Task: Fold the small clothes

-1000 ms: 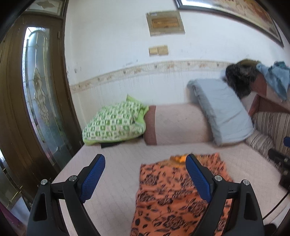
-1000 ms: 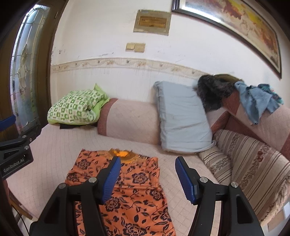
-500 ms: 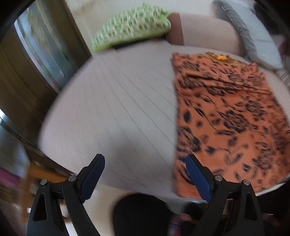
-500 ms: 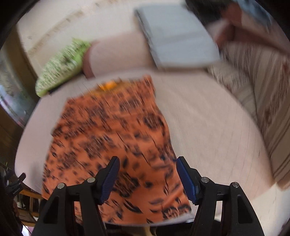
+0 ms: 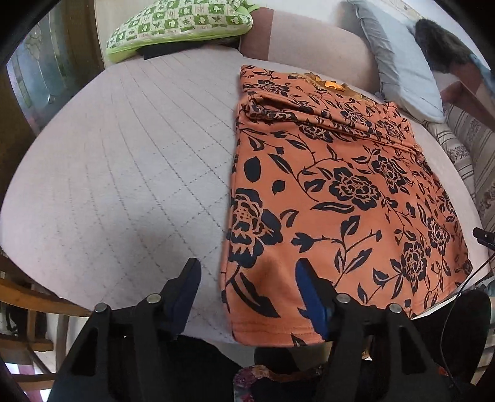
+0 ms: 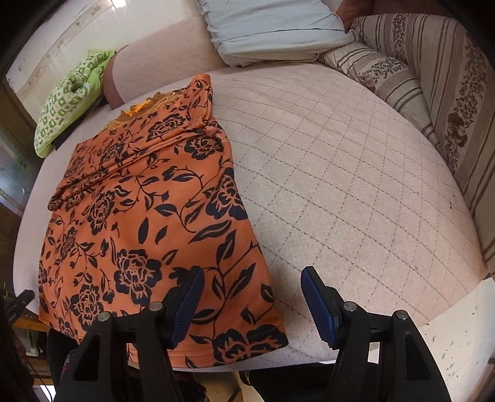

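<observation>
Orange garment (image 5: pixel 340 191) with black floral print, gold-trimmed neckline at far end. Lies flat on quilted pinkish bed cover (image 5: pixel 130 160), sleeves folded in across upper part, hem at the near edge, slightly overhanging.

Orange, pink, green and grey-blue

We are seeing an orange garment (image 5: pixel 340 191) printed with black flowers on pale pink diamond-quilted bedding (image 5: pixel 130 160), a green-and-white checked cushion (image 5: pixel 182 24) far left, a grey-blue pillow (image 6: pixel 272 27) beyond.
</observation>
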The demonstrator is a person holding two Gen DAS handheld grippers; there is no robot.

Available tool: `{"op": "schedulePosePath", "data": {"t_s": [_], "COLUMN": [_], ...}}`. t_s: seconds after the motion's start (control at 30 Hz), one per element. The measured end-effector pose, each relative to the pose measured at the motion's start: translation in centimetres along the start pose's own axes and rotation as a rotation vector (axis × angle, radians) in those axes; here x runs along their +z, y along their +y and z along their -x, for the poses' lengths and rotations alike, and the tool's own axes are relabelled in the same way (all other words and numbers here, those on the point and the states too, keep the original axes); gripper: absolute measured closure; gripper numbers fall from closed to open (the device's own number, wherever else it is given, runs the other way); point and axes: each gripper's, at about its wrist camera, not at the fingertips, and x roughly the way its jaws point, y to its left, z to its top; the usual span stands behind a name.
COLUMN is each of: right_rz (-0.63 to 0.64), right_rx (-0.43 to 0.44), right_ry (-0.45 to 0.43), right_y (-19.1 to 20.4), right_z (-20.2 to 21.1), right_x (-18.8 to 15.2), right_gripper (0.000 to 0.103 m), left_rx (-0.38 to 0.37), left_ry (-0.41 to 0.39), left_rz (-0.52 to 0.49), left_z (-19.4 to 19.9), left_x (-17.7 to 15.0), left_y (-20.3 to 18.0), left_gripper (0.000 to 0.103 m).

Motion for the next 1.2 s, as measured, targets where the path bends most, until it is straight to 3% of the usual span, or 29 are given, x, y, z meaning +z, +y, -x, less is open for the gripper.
{"op": "schedulePosePath", "data": {"t_s": [0.13,0.23,0.27,0.3,0.33,0.37,0.5,0.53,0.6,0.67,0.73,0.8,0.83,0.93,1.07,1.2], "right_rz": [-0.01,-0.05,-0.068,-0.09,-0.121,-0.148,-0.212,-0.212,-0.207,-0.181,-0.124,-0.061,-0.012,0.127,0.173,0.095], "right_rx": [0.047,0.08,0.094,0.114,0.147,0.176,0.237,0.242,0.253,0.263,0.213,0.163,0.135,0.127,0.172,0.309], "right_ry": [-0.008,0.009,0.017,0.026,0.038,0.049,0.063,0.082,0.12,0.152,0.14,0.137,0.147,0.176,0.166,0.111], "right_y": [-0.5,-1.8,-2.3,-2.9,-3.7,-4.3,-5.6,-5.6,-5.3,-4.5,-3.2,-2.0,-1.0,2.2,4.3,3.8], "right_z": [-0.6,-1.5,-1.6,-1.8,-2.0,-2.2,-2.6,-3.0,-3.6,-4.4,-4.6,-4.6,-4.7,-4.4,-3.0,0.1], "right_x": [0.0,-0.1,-0.1,-0.2,-0.2,-0.1,0.0,-0.1,-0.1,-0.5,-0.9,-1.2,-1.5,-2.4,-2.2,0.4], "right_gripper": [0.035,0.035,0.035,0.035,0.035,0.035,0.033,0.033,0.033,0.03,0.028,0.028,0.034,0.093,0.094,0.095], "left_rx": [-0.155,-0.108,-0.101,-0.107,-0.117,-0.133,-0.169,-0.162,-0.181,-0.217,-0.202,-0.157,-0.153,-0.221,-0.285,-0.363], "left_ry": [0.119,0.11,0.101,0.095,0.098,0.104,0.095,0.094,0.118,0.106,0.103,0.094,0.097,0.093,0.04,-0.026], "left_rz": [0.008,-0.065,-0.088,-0.098,-0.093,-0.08,-0.103,-0.116,-0.11,-0.096,-0.111,-0.128,-0.129,-0.077,-0.114,-0.129], "left_z": [-2.7,-3.0,-2.9,-2.7,-2.7,-2.6,-2.4,-2.6,-2.9,-2.9,-3.0,-3.1,-3.1,-2.7,-0.9,1.7], "left_x": [-0.4,-1.2,-1.3,-1.2,-1.0,-0.9,-0.2,-0.3,-0.5,-0.7,-0.8,-0.7,-0.6,-0.3,0.4,2.5], "left_y": [0.2,-0.7,-0.8,-0.7,-0.5,-0.2,-1.1,-1.4,-1.6,-1.7,-2.0,-1.9,-1.7,-0.3,-0.6,-0.4], "left_gripper": [0.034,0.046,0.061,0.083,0.092,0.095,0.094,0.09,0.056,0.052,0.057,0.087,0.09,0.097,0.097,0.097]}}
